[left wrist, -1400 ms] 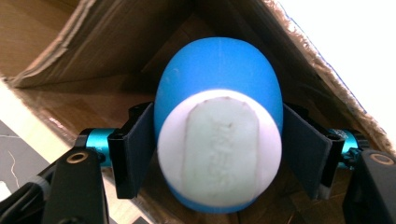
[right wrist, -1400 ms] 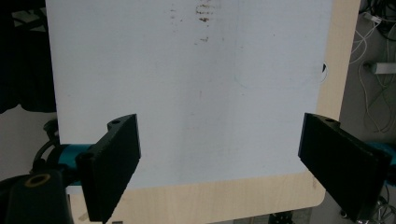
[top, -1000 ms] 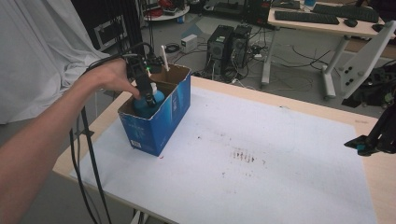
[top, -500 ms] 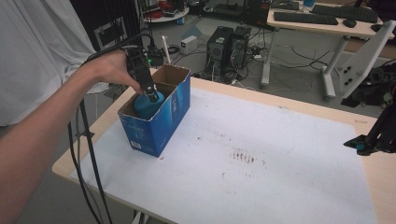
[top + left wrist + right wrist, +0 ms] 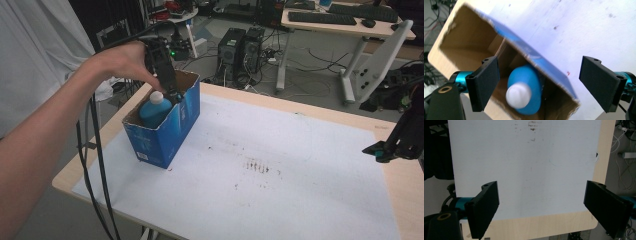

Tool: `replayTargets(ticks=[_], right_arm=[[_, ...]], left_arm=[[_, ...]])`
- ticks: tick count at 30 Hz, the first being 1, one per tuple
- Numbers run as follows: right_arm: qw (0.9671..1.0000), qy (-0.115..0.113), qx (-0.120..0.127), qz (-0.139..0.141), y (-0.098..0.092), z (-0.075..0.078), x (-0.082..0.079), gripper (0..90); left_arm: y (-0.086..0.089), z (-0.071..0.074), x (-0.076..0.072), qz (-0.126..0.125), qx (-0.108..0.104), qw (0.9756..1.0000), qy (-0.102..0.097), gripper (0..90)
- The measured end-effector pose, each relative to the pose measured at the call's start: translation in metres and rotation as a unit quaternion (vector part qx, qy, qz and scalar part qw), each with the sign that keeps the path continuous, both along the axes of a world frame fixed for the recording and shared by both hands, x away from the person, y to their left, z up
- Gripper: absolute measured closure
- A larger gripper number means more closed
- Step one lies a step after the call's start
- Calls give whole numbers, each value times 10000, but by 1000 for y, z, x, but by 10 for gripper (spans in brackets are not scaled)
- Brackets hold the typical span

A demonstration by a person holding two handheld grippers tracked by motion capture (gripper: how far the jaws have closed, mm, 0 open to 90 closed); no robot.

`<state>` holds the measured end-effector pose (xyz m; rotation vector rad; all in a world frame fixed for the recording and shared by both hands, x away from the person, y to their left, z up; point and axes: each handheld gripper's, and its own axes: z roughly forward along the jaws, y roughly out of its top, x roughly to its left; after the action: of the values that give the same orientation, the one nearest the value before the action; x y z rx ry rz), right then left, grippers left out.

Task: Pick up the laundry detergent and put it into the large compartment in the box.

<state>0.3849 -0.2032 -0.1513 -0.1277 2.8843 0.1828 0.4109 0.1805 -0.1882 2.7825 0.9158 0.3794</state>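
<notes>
Now | left gripper [image 5: 172,95] raised, jaws just opened off blue bottle [image 5: 154,110] (in box [image 5: 165,135]) | right gripper [image 5: 385,150] jaws apart, unmoved

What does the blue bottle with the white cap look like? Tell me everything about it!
The blue bottle with the white cap looks like smooth, rounded plastic. Its round white cap points up, and it stands roughly upright inside the open blue cardboard box, pressed close against the box wall. Its lower part is hidden by the box. The left gripper hangs just above it, its black jaws spread wide on either side, not touching the bottle.
</notes>
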Motion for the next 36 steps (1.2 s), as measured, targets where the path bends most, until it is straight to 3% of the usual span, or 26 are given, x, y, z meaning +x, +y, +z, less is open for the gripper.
replayTargets(ticks=[8,15,27,30,34,36], right_arm=[[10000,1,14,22,-2,1,1,122],[10000,-5,20,26,0,1,0,122],[10000,-17,39,9,2,1,-1,122],[10000,-18,58,-5,2,2,0,122],[10000,-16,81,-11,1,2,0,121],[9999,-14,112,-47,1,2,-1,122]], left_arm=[[-38,15,-1,-423,14,9991,-78,165],[-69,16,0,-744,-10,9972,-90,165],[-125,-17,8,-1215,94,9925,106,165],[-145,-31,9,-1392,77,9900,192,165],[-159,-45,7,-1547,232,9874,227,165],[-162,-52,6,-1543,242,9875,234,164]])
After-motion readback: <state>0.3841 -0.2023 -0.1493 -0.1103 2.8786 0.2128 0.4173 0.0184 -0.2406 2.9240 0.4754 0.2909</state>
